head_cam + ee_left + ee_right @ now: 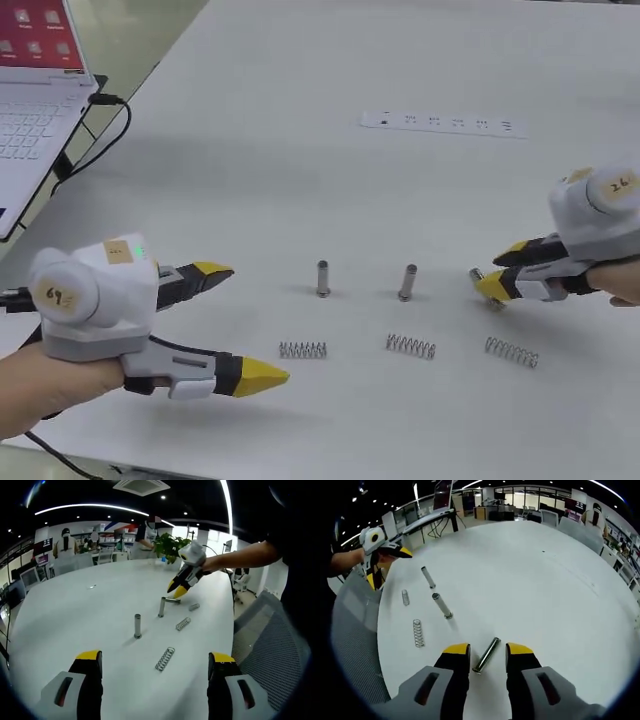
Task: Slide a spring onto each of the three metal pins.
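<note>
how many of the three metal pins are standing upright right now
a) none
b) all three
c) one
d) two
d: the left pin and the middle pin stand upright on the table, while the third pin lies flat between the fingers of the right gripper.

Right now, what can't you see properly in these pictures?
- Right gripper view: whether the jaws touch the lying pin, too close to tell.
- Head view: the right gripper hides most of that pin.
- Head view: laptop cut off by the left edge, screen too blurred to read.
</note>
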Demonstrator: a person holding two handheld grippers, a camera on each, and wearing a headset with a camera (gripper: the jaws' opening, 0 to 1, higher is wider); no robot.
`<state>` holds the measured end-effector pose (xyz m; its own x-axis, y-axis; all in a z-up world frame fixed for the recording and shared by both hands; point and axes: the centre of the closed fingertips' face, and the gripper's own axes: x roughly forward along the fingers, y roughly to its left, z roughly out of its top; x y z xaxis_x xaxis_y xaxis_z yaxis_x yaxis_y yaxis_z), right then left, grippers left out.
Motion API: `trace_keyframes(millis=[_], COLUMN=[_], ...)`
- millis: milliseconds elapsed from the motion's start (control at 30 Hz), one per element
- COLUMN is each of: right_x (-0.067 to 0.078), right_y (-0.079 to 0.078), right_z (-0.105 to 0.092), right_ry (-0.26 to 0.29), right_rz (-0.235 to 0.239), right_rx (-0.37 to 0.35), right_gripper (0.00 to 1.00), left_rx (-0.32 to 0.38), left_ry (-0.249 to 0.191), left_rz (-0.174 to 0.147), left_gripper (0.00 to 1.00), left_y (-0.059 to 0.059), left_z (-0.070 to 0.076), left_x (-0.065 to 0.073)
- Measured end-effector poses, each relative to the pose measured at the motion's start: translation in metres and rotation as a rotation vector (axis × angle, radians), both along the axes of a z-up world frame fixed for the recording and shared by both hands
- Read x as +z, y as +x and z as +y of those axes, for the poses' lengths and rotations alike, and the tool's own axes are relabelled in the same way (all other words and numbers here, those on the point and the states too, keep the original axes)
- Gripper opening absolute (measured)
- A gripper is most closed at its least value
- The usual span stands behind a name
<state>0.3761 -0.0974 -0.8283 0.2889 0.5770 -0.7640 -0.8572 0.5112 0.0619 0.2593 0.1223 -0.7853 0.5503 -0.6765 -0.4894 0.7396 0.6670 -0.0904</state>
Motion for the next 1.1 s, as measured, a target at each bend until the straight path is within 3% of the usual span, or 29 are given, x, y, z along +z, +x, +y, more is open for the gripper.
trace_keyframes(millis=[500, 1100], right_x=[-0.012, -0.020], right_y=[0.005, 0.009], right_z=[-0.001, -0.002], right_ry=[-0.006, -0.040], right_rz=[0.075, 0.104], right_rx=[-0.086, -0.150], right_gripper=[0.17, 0.11], left_rx=[-0.004, -0.014], left_ry=[0.007, 0.021], left_rz=[0.004, 0.008], left_gripper=[0.83, 0.83], left_y=[-0.001, -0.002], left_z=[0.000, 0.001], left_x=[-0.003, -0.006])
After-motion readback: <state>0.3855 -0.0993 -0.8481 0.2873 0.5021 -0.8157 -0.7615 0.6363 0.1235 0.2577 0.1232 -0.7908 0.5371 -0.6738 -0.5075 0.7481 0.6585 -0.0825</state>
